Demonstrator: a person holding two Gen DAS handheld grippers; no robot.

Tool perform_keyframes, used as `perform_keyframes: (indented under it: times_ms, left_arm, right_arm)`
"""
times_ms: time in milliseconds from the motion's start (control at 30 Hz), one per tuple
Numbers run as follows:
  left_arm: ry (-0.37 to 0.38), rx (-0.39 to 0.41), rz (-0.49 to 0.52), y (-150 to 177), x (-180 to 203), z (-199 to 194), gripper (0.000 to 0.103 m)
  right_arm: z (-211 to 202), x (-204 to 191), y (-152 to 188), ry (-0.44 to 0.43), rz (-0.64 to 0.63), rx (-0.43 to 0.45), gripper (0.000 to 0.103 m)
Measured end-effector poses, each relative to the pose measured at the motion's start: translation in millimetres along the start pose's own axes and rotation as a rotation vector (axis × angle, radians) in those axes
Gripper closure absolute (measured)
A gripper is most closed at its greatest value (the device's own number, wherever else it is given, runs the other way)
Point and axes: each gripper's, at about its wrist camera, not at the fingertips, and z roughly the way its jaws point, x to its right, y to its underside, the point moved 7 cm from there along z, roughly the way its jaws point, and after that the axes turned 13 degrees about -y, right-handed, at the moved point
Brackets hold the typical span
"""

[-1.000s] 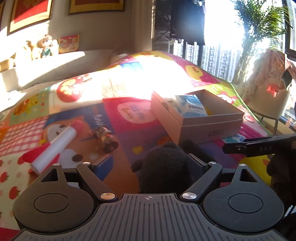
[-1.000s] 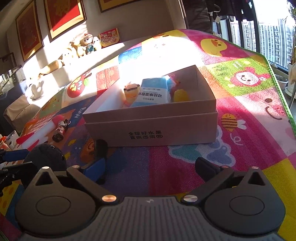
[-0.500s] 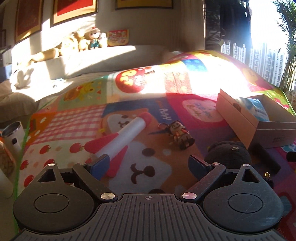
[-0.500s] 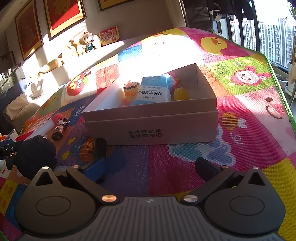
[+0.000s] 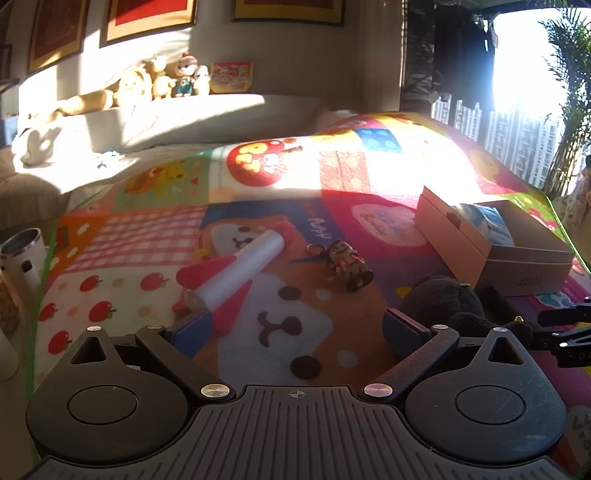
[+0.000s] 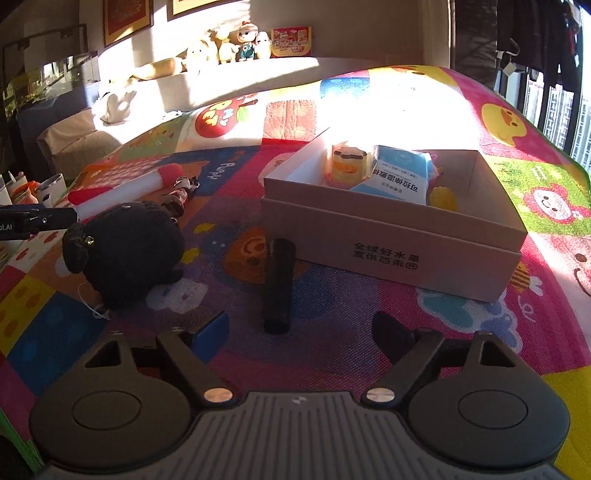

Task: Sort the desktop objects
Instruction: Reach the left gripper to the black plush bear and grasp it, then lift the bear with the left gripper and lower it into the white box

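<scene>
On the play mat (image 5: 155, 236), the left gripper (image 5: 295, 325) is seen with its jaws spread wide and nothing between them; a second ago the black plush toy (image 5: 439, 301) was held between those fingers, and it is now found lying on the mat just right of the gripper's right finger. The left view has been swung away from the cardboard box (image 5: 491, 254) toward the white and red rocket toy (image 5: 240, 269) and the small figure keychain (image 5: 347, 264), both lying ahead on the mat.

In the right view, the right gripper (image 6: 299, 328) is likewise held wide and empty. A black tube (image 6: 279, 284), only partly visible a second ago, is now seen in full, lying between the fingers' line and the box (image 6: 391, 236). The plush (image 6: 125, 251) lies to the left, apart from the box. A blue packet (image 6: 400, 173) and a yellow jar (image 6: 347, 162) are recorded inside the box.

The mat is patchworked with cartoon animals and lit by strong sun. Stuffed toys (image 5: 162, 79) are lined along a ledge below framed pictures (image 5: 147, 14); a metal cup (image 5: 22, 247) stands at the mat's left edge.
</scene>
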Motion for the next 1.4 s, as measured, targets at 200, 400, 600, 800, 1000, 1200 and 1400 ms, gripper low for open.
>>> perform_keyframes:
  times_ms: [200, 400, 600, 800, 1000, 1200, 1400]
  left_arm:
    - [0.093, -0.001, 0.032, 9, 21, -8, 0.002]
    - [0.134, 0.013, 0.038, 9, 30, -14, 0.001]
    - [0.155, 0.013, 0.062, 11, 35, -17, 0.001]
    - [0.228, 0.047, 0.156, 16, 49, -33, 0.0]
    - [0.28, 0.034, 0.183, 14, 80, -21, 0.0]
    - [0.168, 0.012, 0.286, 18, 107, 11, 0.0]
    - [0.127, -0.009, 0.329, 25, 108, 13, 0.024]
  right_arm:
    - [3, 15, -10, 0.188, -0.096, -0.007, 0.054]
    - [-17, 36, -18, 0.3, -0.021, 0.053, 0.034]
    - [4, 25, -21, 0.121, 0.208, 0.044, 0.012]
    - [37, 26, -28, 0.184, 0.246, 0.028, 0.024]
    - [22, 26, -21, 0.148, 0.228, 0.014, 0.027]
    - [-10, 20, -9, 0.054, 0.197, -0.019, 0.027]
    - [-44, 24, 2, 0.008, 0.183, -0.019, 0.027]
